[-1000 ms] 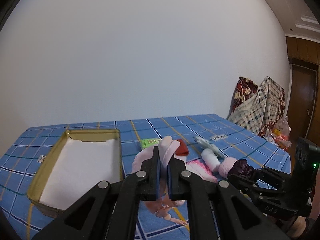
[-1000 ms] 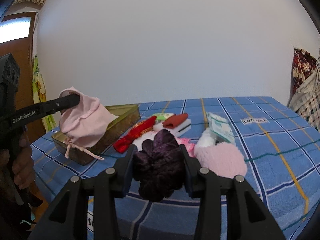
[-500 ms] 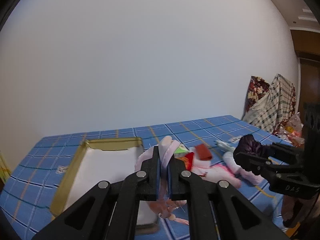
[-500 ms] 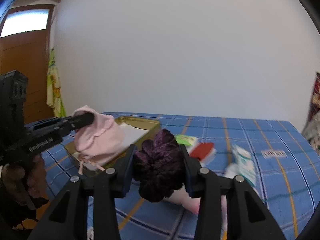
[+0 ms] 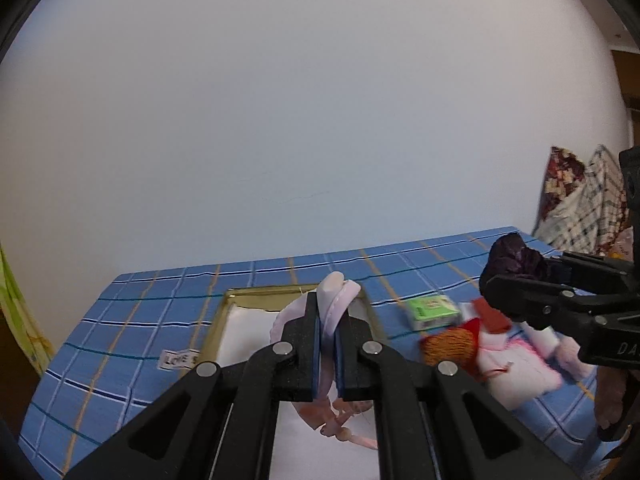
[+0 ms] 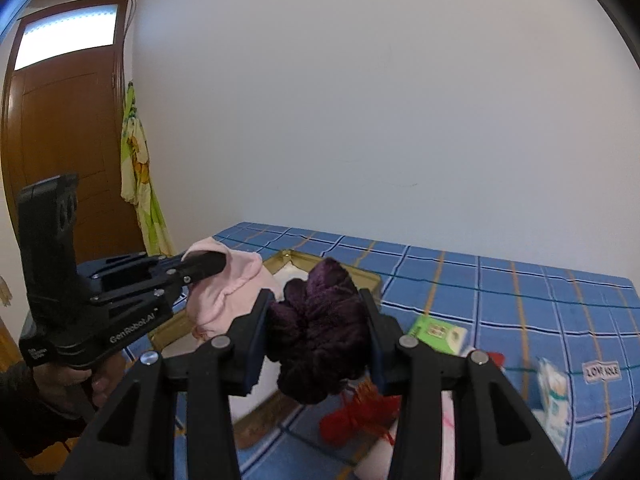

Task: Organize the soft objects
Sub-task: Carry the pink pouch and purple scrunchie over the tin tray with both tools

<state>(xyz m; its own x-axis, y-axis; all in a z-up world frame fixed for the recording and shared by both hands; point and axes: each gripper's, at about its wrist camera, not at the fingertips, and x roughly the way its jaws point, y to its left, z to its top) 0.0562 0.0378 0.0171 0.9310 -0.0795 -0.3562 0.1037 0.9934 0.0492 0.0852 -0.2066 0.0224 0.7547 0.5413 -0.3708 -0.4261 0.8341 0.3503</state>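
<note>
My left gripper (image 5: 329, 316) is shut on a pale pink drawstring pouch (image 5: 334, 296), which hangs over the gold-rimmed tin box (image 5: 256, 294) with its white lining. In the right wrist view the same pouch (image 6: 228, 292) dangles from the left gripper (image 6: 208, 264) above the box (image 6: 366, 278). My right gripper (image 6: 316, 316) is shut on a dark purple velvet scrunchie (image 6: 320, 328), held in the air just right of the box. From the left wrist view, that scrunchie (image 5: 514, 258) shows at the right.
On the blue checked bedspread (image 5: 132, 320) lie a green packet (image 5: 432, 310), red and orange yarn (image 5: 452, 346), a red cloth, pink fluffy items (image 5: 520, 372) and a tissue pack (image 6: 554, 392). A wooden door (image 6: 60, 152) stands at left; plaid bundles (image 5: 580, 208) at right.
Both grippers have swung left toward the tin box, and the right one has risen. The pouch now hangs over the box. The scrunchie has left the pile and come close to the box.
</note>
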